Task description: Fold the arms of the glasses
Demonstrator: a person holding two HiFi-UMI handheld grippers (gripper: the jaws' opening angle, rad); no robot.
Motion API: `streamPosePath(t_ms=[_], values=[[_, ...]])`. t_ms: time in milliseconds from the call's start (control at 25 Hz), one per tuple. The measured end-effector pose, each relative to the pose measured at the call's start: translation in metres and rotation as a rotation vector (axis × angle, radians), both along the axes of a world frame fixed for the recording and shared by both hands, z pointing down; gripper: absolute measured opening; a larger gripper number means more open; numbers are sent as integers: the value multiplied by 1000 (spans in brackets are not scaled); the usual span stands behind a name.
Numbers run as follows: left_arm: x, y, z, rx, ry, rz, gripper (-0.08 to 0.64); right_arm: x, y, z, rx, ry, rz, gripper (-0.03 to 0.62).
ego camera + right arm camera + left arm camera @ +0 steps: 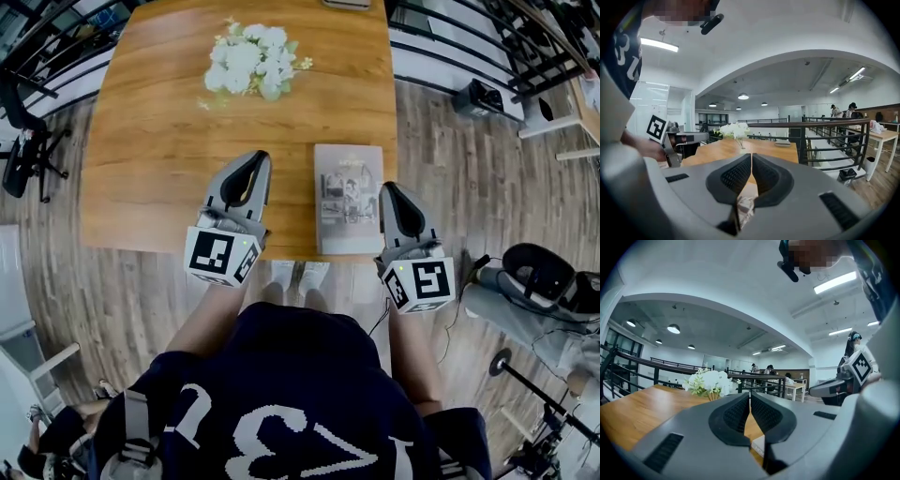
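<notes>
1. Logged left hand-held gripper (253, 161) with jaws pressed together and nothing between them, poised over the near part of the wooden counter (150, 141).
2. Logged right hand-held gripper (388, 190) likewise closed and empty, just right of a booklet (348, 199) lying at the near edge.
3. Noted white flowers (251, 61) at the far middle.
4. Found no glasses in any view; whereabouts unknown.
5. Judged folding not yet begun. Next move probably required finding the glasses, parting the jaws, then steadying the frame while swinging an arm inward.
</notes>
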State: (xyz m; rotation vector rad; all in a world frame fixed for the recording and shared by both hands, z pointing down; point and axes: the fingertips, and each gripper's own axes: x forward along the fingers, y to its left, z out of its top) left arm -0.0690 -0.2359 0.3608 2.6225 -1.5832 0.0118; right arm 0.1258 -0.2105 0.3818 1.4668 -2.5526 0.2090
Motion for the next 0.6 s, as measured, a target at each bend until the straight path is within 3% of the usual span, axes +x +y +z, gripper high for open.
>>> streamPosePath(t_ms=[160, 320, 400, 480, 600], values=[[4, 1, 21, -38, -5, 26, 21, -10, 15, 52, -110, 68, -15, 29], [13, 3, 39, -77, -10, 63, 21, -22, 35, 103, -205, 211, -53, 31], [16, 3, 44, -89, -14, 77, 21, -27, 46, 127, -272, 221, -67, 31], [19, 3, 48, -94, -16, 85, 21, -34, 58, 145, -364, 129, -67, 31], [22, 2, 51, -100, -18, 92, 21, -38, 71, 170, -515, -124, 1, 31]])
